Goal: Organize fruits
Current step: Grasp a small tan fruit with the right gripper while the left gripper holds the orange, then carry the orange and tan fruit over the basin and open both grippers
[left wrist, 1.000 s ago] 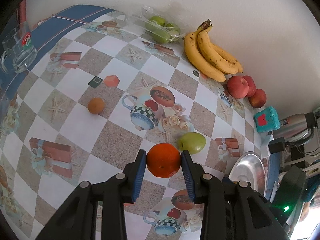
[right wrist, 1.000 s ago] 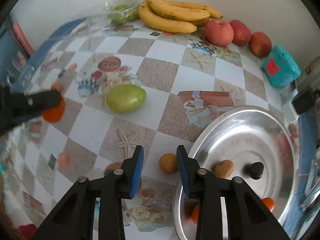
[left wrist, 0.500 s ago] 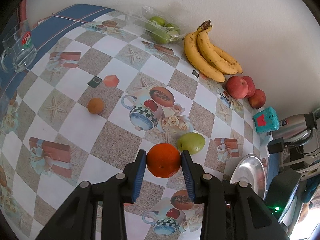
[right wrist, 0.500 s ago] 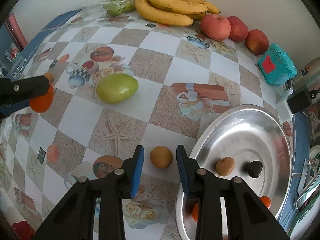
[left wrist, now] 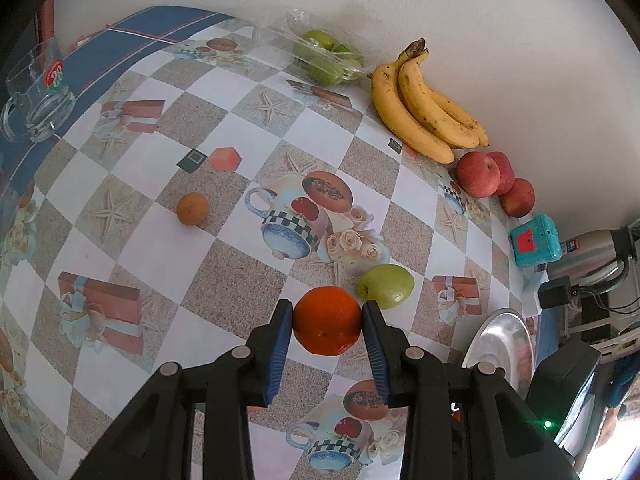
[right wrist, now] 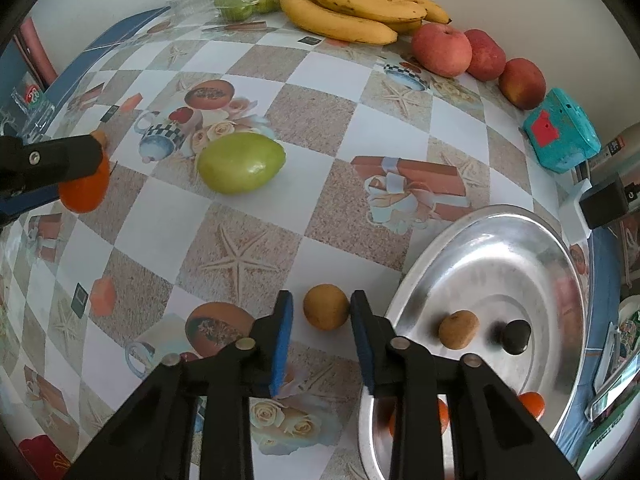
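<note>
One orange point(left wrist: 327, 321) between left hand-held gripper point(left wrist: 327, 334) pads

Polished metal tray point(right wrist: 500, 240) is gleaming; printed tablecloth point(right wrist: 328, 120) is looking glossy, prob. plastic; green fruit point(right wrist: 241, 168) is shining, smooth & waxy.

Wall: I see plain white plaster point(left wrist: 500, 20) behind the far table edge.
Table: checkered cloth point(right wrist: 320, 92) printed with starfish, teapots and gift boxes.
Far left: blue cloth point(left wrist: 132, 40).
Light: daylight, near right.
</note>
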A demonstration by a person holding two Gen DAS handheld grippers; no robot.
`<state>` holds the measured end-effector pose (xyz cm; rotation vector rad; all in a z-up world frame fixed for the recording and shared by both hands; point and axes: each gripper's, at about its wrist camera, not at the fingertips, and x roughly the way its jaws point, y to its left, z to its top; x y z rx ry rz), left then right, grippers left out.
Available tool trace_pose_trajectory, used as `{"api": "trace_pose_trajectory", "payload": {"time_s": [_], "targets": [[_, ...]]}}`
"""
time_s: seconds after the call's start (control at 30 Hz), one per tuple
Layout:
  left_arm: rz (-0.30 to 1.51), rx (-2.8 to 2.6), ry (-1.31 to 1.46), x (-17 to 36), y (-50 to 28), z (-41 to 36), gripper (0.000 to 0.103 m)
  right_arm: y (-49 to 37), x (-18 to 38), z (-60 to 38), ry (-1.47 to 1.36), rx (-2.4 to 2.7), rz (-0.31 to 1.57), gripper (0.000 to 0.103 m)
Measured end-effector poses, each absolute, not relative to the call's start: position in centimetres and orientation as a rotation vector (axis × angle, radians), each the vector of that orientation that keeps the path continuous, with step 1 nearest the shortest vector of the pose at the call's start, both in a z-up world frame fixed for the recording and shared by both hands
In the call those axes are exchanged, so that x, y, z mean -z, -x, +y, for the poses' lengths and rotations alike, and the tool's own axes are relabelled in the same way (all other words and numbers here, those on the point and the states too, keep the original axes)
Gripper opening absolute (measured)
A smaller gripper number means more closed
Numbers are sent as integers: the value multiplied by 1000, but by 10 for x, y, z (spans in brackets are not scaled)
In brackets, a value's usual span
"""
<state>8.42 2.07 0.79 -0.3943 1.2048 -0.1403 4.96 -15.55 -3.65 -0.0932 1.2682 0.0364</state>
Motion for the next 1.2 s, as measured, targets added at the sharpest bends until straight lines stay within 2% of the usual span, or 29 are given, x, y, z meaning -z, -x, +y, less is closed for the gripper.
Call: {"api": "trace_pose_trajectory", "payload": {"time_s": [0.33, 0.8, 1.2], "targets": [[1210, 134, 398, -5, -85, 23, 38, -50, 34, -164, 38, -43, 1255, 25], [1204, 130, 401, -6, -84, 21, 38, -40, -12, -173, -130, -110, 1105, 25], [1203, 254, 290, -10, -75, -31, 38, -27, -13, -241, -248, 94, 1099, 25]]}}
